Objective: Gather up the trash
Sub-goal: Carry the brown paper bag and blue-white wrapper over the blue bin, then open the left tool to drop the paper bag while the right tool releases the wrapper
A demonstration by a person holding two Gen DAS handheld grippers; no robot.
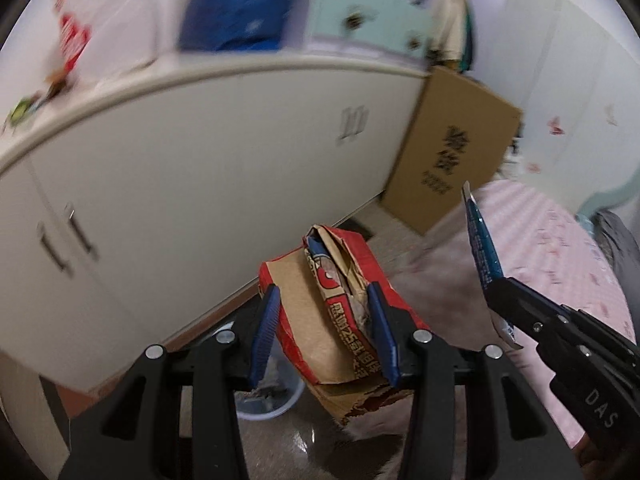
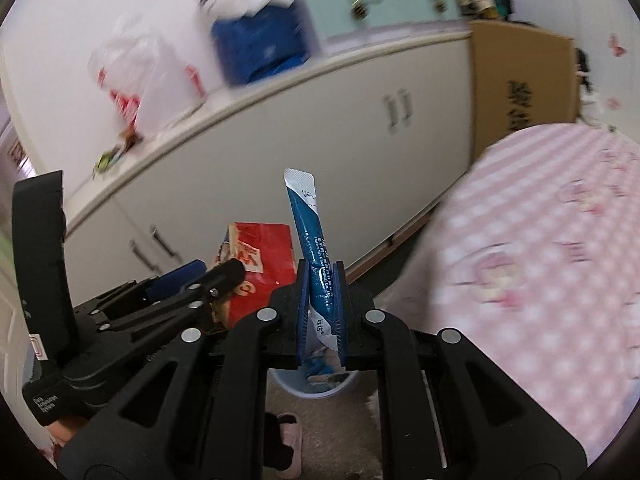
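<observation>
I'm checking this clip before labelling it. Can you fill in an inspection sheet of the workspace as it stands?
Surface: floor, partly visible below the grippers; a pink checked bed on the right.
Job's things: red and brown paper bag; blue sachet; a bin below with scraps inside.
Clutter: plastic bags and a blue pack on the white cabinet, blurred.
Grippers: left gripper clamps the bag; right gripper is shut on the sachet.
Cables: nothing seen.
Surroundings: cardboard box leaning by the cabinet; a pink slipper on the floor.
</observation>
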